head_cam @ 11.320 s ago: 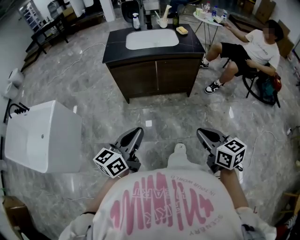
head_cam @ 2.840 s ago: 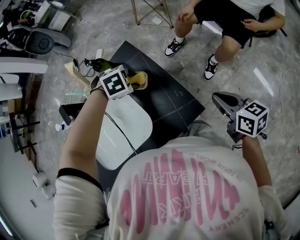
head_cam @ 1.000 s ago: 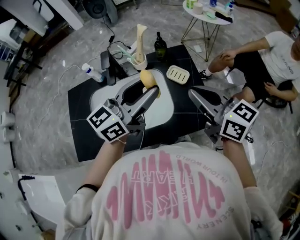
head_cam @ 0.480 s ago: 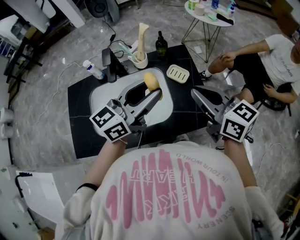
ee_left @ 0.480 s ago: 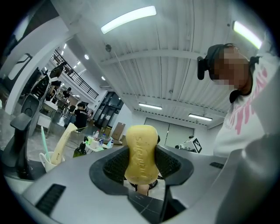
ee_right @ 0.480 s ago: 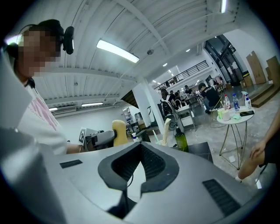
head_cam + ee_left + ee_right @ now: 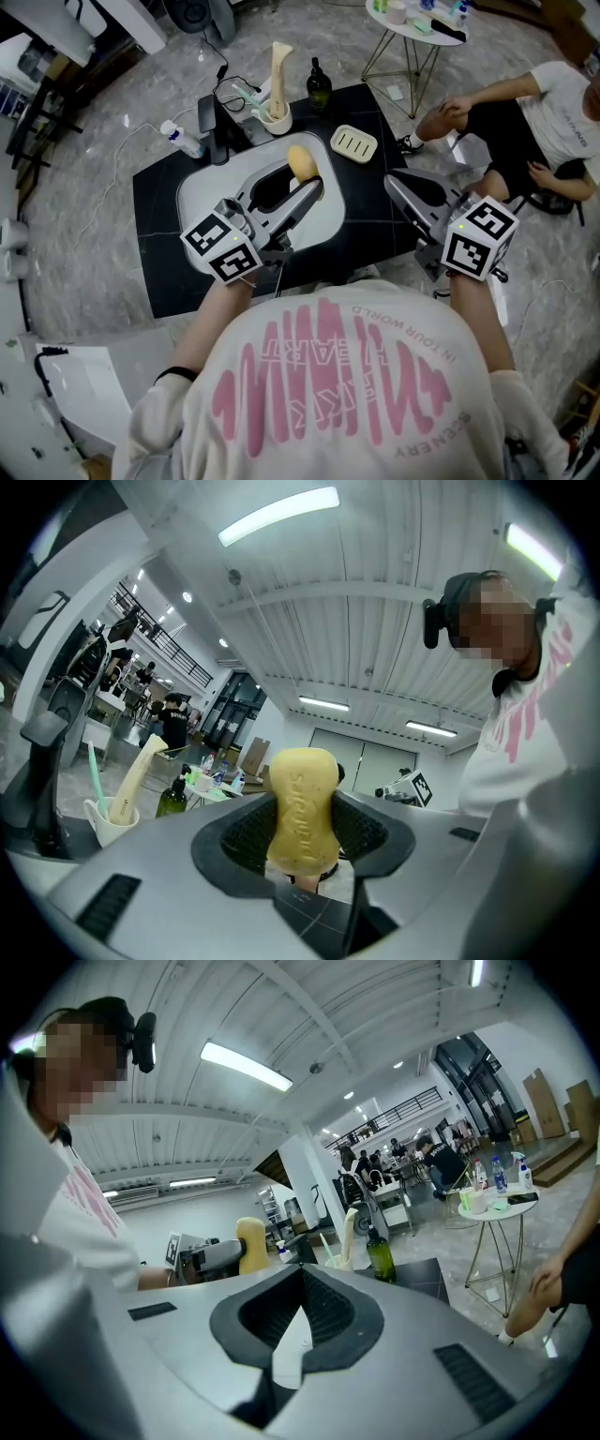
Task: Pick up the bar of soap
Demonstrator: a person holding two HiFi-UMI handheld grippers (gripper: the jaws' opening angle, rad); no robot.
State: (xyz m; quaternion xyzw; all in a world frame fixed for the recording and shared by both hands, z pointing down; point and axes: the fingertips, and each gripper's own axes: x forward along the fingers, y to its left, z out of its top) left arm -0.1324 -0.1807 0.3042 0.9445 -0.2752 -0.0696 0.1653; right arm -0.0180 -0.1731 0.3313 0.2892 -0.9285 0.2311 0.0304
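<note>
The pale-yellow oval bar of soap stands upright, pinched at its lower end between the ribbed black fingers of the left gripper. Most of it sticks out past the fingertips, above the white sink basin in the black tabletop. The right gripper is closed on nothing, well apart from it. Slick soap held this far out could squirt free under a harder squeeze or a tilt.
</note>
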